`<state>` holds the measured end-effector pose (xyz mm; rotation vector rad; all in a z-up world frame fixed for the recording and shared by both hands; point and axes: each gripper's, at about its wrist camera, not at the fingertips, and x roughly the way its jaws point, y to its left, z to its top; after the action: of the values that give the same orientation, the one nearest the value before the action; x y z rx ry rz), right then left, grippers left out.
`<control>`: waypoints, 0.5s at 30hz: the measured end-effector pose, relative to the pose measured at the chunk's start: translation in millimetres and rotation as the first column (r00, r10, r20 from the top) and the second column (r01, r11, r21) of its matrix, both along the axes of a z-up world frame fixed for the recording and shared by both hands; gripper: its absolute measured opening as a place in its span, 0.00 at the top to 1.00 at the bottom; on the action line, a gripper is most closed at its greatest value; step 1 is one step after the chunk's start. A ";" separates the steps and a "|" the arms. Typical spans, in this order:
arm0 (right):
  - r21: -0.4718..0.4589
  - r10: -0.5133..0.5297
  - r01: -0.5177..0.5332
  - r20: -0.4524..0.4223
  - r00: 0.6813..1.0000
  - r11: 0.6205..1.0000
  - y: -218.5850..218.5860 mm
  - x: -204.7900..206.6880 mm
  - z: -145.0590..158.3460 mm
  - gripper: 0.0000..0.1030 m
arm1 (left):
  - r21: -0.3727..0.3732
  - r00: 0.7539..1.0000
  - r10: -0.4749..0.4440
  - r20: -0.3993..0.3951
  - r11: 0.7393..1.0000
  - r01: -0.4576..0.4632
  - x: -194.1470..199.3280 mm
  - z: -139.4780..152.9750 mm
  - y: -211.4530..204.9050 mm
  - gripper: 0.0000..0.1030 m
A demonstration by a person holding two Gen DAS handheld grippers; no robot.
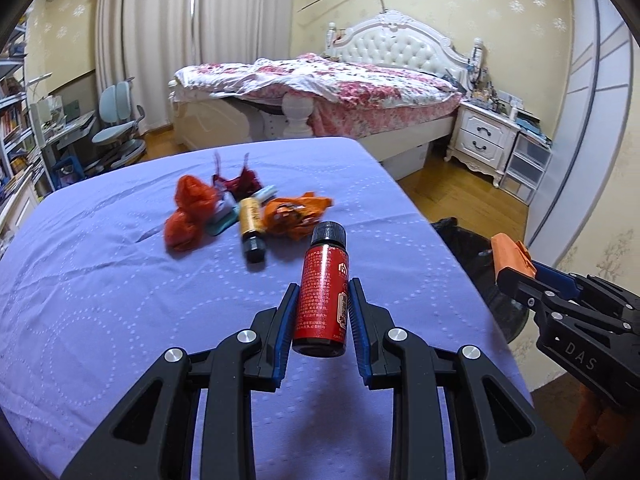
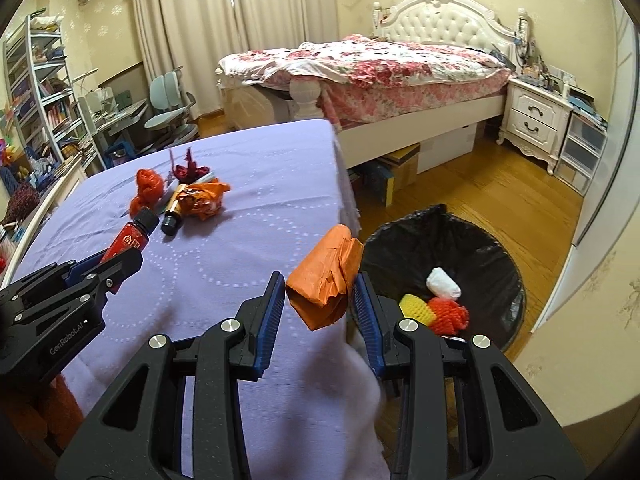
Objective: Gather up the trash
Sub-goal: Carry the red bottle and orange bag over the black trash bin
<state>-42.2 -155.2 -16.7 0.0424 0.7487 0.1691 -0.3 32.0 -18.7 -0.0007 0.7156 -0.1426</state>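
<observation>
Red bottle (image 1: 323,294) clamped above table (image 1: 120,280); bin (image 2: 444,240) beside edge.

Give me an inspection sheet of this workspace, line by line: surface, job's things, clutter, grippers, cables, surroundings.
Surface: table under a purple cloth.
Job's things: red bottle in the left gripper; orange paper wad in the right gripper; gold bottle, red plastic bag and orange wrapper on the cloth; black-lined bin holding white, yellow and red scraps.
Clutter: dark red scrap behind the pile.
Grippers: both shut on their loads.
Cables: nothing seen.
Surroundings: bed, nightstand, desk chair, bookshelf.
</observation>
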 end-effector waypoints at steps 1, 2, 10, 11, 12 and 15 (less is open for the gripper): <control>0.001 -0.015 0.015 -0.001 1.000 1.000 -6.7 0.0 -0.7 0.65 | 0.000 1.000 -0.011 0.002 1.000 0.011 1.5 0.9 -5.5 0.73; 0.002 -0.023 0.023 -0.001 1.000 1.000 -10.1 0.5 -1.0 0.65 | -0.001 1.000 -0.020 0.002 1.000 0.020 2.9 1.3 -9.8 0.73; -0.002 -0.094 0.094 -0.005 0.996 0.996 -43.1 9.4 -5.7 0.65 | 0.008 0.995 -0.101 0.016 0.995 0.101 14.6 4.4 -48.8 0.73; -0.002 -0.099 0.099 -0.004 0.995 0.995 -47.0 9.2 -6.2 0.65 | 0.007 0.994 -0.110 0.014 0.994 0.110 17.4 4.1 -53.9 0.73; -0.004 -0.107 0.107 -0.003 0.994 0.994 -51.4 10.9 -6.3 0.65 | 0.006 0.993 -0.120 0.012 0.993 0.119 20.5 3.8 -58.7 0.73; -0.008 -0.129 0.129 -0.001 0.992 0.992 -62.4 15.7 -6.8 0.65 | 0.007 0.990 -0.141 0.009 0.990 0.141 26.2 3.1 -71.1 0.73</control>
<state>-26.5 -217.6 -23.5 0.0835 0.7456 0.0429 25.9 -39.0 -15.6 0.0570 0.7067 -0.2759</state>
